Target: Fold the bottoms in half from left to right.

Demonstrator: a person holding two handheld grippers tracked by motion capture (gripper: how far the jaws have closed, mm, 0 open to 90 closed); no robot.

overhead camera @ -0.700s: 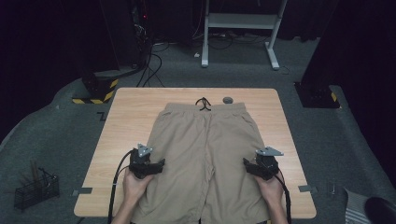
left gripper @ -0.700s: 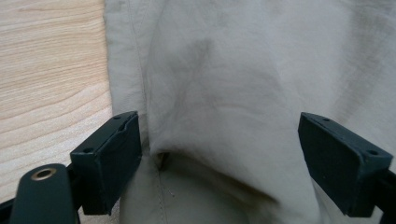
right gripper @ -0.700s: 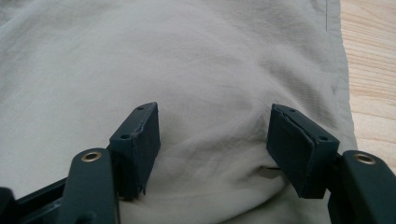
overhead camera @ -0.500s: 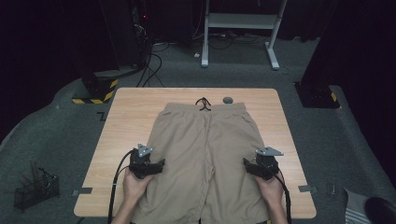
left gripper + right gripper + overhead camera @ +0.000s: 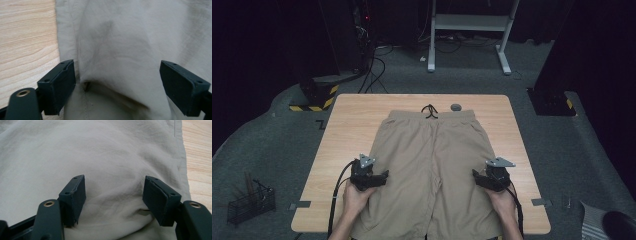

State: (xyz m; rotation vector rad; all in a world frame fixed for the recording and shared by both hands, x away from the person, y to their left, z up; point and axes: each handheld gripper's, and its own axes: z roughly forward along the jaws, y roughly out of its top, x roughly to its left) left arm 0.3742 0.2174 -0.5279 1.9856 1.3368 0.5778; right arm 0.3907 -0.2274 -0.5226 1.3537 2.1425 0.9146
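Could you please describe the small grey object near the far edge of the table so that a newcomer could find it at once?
Start at the light wooden table and follow the beige shorts up to their waistband at the far side. Just beyond the waistband, right of the black drawstring knot, sits the small grey round object. It lies on bare wood, grey and compact, unlike the dark looped cord beside it.

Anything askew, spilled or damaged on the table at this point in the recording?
Nothing stands out. The beige shorts lie flat and roughly square on the wooden table, waistband at the far side. A small grey object rests just beyond the waistband. Nothing looks spilled or torn.
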